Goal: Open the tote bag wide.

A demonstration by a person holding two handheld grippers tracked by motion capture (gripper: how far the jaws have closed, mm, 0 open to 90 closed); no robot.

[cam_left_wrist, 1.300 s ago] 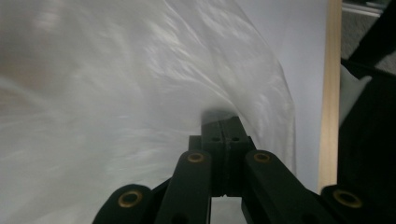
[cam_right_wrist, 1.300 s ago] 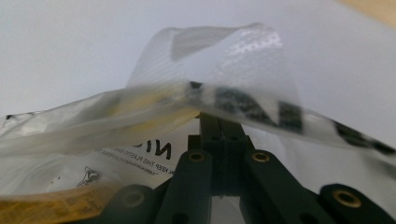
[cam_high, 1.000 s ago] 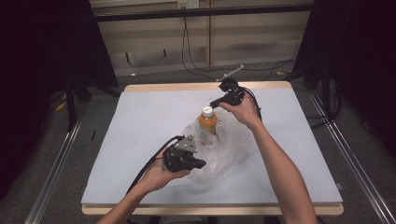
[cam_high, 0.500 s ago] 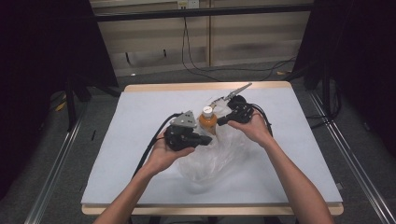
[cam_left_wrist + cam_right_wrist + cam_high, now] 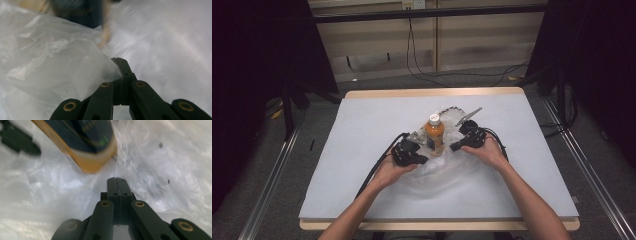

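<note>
**Working the clear bag down around the upright bottle**

An orange drink bottle [image 5: 434,135] with a white cap stands upright on the tabletop [image 5: 362,125], its base sitting in a crumpled clear plastic bag [image 5: 437,172]. The left tongs [image 5: 424,159] sit just to one side of the bottle's foot and the right tongs [image 5: 453,147] just to the other, so the bottle stands between the two tips.

Both tongs are clenched. In the left gripper view the tips [image 5: 121,65] meet with a fold of film [image 5: 62,62] bunched at them; the film seems pinched there, though the frame is too blurred to be sure. In the right gripper view the tips [image 5: 117,185] are closed tight just below the bottle's lower edge [image 5: 95,162], lying on the bag [image 5: 155,170]; whether any film is caught between them I cannot tell.

The step in hand looks like pulling the bag away from, or down off, the bottle. To do it well:

- Keep the pulls on both sides even, so the bottle is not dragged over.
- Draw the film outward and low, away from the bottle, rather than upward against its wall.
- Check that the right tongs really hold film; if not, release and bite a fold again.
- Move slowly; thin film slips and tears easily, and the bottle is tall and likely to tip.
</note>
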